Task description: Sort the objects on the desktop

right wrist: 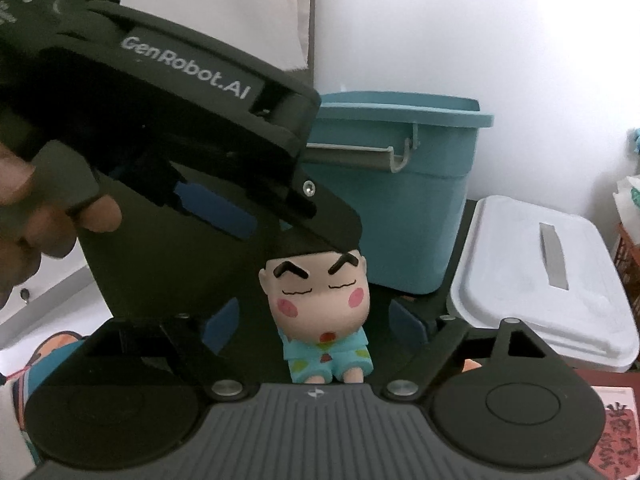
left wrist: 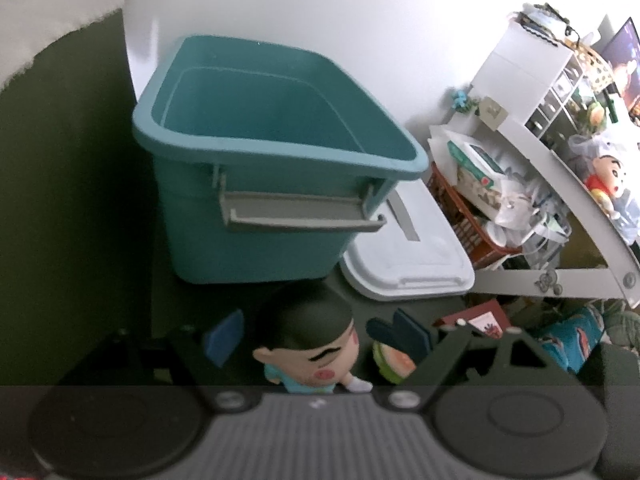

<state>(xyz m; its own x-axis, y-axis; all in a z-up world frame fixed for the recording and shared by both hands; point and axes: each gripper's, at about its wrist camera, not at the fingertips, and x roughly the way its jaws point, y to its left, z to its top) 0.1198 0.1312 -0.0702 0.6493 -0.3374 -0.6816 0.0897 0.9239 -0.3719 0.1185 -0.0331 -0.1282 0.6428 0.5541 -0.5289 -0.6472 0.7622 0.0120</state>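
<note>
Between my left gripper's (left wrist: 312,336) fingers a cartoon figurine (left wrist: 310,350) is standing, the blue pads apart and not pressing it, a teal bin (left wrist: 256,184) behind on the desk. Through the right camera, my right gripper (right wrist: 312,320) is flanking the same figurine (right wrist: 320,312), fingers spread, untouching.

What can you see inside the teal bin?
The teal bin shows only bare inner walls; no object shows inside. Its near rim hides the bottom, so something small lying there cannot be ruled out.
</note>
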